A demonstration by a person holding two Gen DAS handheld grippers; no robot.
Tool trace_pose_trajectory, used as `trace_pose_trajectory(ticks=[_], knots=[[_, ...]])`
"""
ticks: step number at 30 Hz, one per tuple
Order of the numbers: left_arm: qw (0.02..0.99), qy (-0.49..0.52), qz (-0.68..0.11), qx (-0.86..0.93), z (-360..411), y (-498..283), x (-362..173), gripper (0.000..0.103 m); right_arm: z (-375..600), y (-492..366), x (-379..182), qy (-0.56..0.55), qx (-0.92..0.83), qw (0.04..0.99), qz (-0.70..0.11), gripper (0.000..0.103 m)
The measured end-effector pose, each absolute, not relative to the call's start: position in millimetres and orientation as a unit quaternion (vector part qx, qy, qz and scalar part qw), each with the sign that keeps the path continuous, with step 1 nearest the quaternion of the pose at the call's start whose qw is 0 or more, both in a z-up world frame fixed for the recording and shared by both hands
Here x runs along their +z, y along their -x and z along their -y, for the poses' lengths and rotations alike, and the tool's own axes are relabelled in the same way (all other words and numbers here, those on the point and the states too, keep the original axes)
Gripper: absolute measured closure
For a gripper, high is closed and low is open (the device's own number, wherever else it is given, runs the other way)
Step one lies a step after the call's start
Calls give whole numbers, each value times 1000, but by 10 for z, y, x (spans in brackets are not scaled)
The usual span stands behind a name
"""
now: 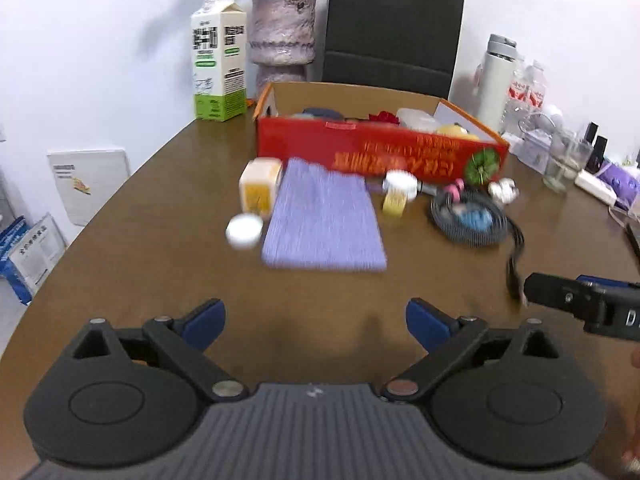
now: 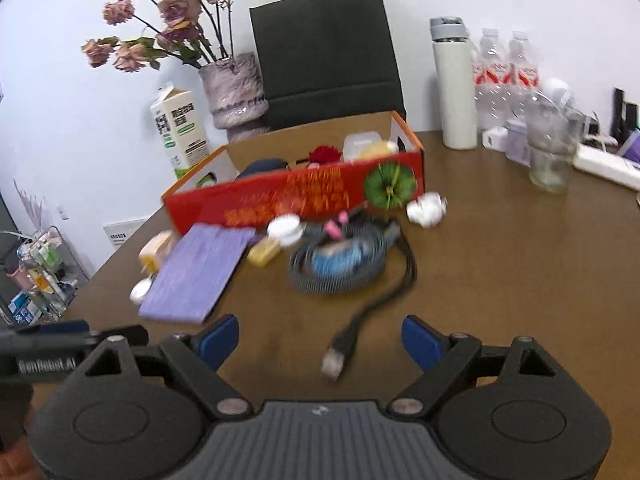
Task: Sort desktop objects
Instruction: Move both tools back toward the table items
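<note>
A red cardboard box (image 1: 380, 152) (image 2: 288, 196) holding several items stands mid-table. In front of it lie a purple cloth (image 1: 322, 222) (image 2: 196, 272), a yellow box (image 1: 259, 186), a white round lid (image 1: 243, 231), a small yellow bottle with a white cap (image 1: 398, 196) (image 2: 280, 236), a coiled black cable (image 1: 468, 216) (image 2: 340, 264) around a blue object, and crumpled white paper (image 1: 504, 190) (image 2: 426, 208). My left gripper (image 1: 316, 322) is open and empty, well short of the cloth. My right gripper (image 2: 320, 340) is open and empty; the cable's plug (image 2: 336, 360) lies between its fingers.
A milk carton (image 1: 218, 60), a vase of flowers (image 2: 236, 88), a black paper bag (image 2: 326, 48), a white flask (image 2: 454, 84), water bottles (image 2: 504, 76) and a glass (image 2: 550, 160) stand along the back and right. The brown table (image 1: 160, 260) curves off at the left.
</note>
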State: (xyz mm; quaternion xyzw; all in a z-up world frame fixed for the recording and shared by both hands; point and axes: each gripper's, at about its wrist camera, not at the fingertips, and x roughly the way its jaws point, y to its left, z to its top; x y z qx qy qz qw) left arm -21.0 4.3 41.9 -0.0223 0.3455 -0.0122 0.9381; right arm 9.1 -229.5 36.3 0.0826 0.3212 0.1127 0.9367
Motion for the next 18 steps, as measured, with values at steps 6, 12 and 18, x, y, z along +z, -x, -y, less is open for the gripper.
trace_pose_trajectory(ticks=[6,12,18], knots=[[937,15,-348,4,-131,625,283,3,2143,479,219,-30,106,940,-324,14],[933,6,-360,7,-107,730,188,3,2123,673,150,-13,101,941,-324,14],[934,-9,-358,-3,-67,737,158,3,2122,694,112,-12,100,939,-330,13]])
